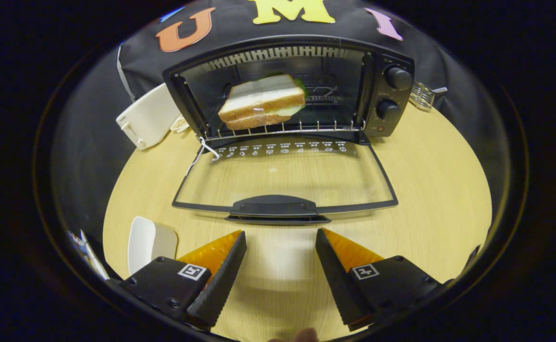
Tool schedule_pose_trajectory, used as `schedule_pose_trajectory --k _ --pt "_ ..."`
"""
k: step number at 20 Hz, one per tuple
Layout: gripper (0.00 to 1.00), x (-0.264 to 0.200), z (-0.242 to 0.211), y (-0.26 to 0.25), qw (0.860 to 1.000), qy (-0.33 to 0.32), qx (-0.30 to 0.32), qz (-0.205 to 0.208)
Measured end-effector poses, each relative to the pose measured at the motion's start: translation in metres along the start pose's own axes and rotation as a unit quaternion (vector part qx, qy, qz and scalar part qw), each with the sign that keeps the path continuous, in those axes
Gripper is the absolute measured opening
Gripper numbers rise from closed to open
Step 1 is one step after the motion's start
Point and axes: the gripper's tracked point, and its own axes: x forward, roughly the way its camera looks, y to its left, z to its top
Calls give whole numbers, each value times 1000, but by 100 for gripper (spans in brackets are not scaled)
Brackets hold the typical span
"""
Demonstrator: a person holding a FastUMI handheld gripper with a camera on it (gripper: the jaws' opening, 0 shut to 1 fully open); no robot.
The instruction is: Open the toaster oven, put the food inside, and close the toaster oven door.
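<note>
Sandwich (262, 102) is seen resting on the rack inside the toaster oven (287, 90), so loading is judged done; the glass door (285, 178) lies folded flat toward the near side, its handle (274, 207) presented for lifting. Gripper (281, 244) is held level just short of that handle, fingers spread wide, nothing grasped.

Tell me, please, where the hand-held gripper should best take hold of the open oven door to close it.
Grip the black handle on the door's front edge, coming from straight ahead. The door lies flat and the handle juts toward the open hand-held gripper, just beyond its fingers, which hold nothing.
</note>
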Motion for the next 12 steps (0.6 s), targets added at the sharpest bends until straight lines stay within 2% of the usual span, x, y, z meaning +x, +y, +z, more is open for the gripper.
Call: schedule_pose_trajectory --k 5,9,12 --pt "96 -2 4 1 1000 -12 15 -8" --pt "96 -20 14 4 999 -23 33 -4" --pt "96 -39 28 7 998 -56 37 -2"
